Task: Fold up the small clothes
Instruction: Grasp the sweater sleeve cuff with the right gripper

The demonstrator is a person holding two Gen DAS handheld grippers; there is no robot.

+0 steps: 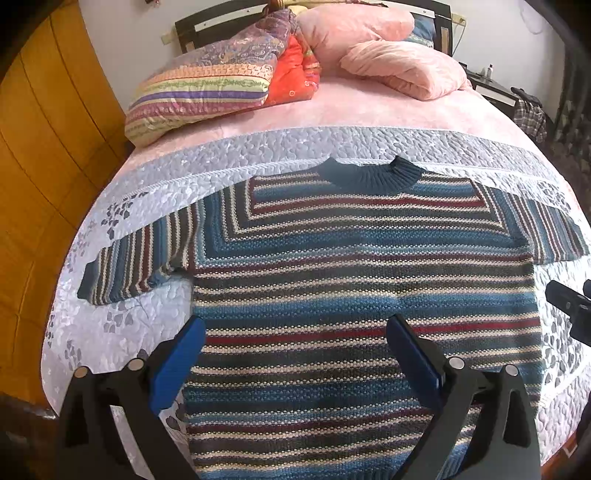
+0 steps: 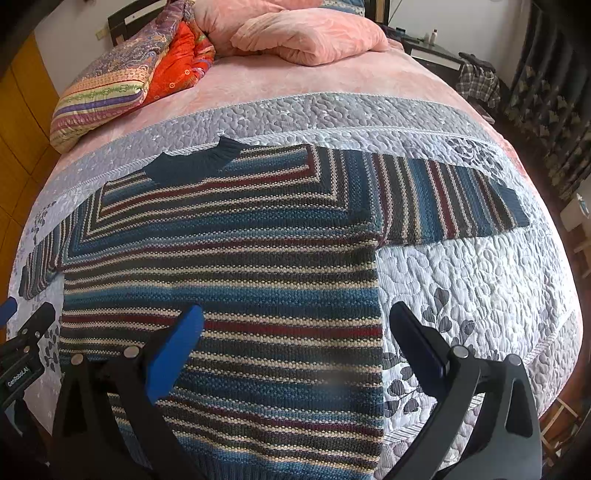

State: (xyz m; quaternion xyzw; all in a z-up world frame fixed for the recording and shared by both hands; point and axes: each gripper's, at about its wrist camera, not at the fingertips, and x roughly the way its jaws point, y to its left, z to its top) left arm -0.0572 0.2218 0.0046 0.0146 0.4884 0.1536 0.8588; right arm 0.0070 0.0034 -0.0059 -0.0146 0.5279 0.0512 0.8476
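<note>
Left wrist view: my left gripper (image 1: pixel 295 350) hangs spread wide over the striped sweater (image 1: pixel 351 280), which lies flat on the quilt (image 1: pixel 122 325), sleeves out, ready for folding. Right wrist view: my right gripper (image 2: pixel 295 350), spread too, straddles the sweater's side edge.

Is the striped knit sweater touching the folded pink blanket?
Apart. The left wrist view shows bare bedspread between striped knit sweater and folded pink blanket.

Bed (image 1: pixel 369 110) w/ grey quilt, pink pillows (image 1: pixel 402 70) & dark headboard (image 1: pixel 192 27) vs white wall (image 1: pixel 122 44), wood wardrobe (image 1: pixel 48 147) left, dark curtains (image 2: pixel 554 110) right.
</note>
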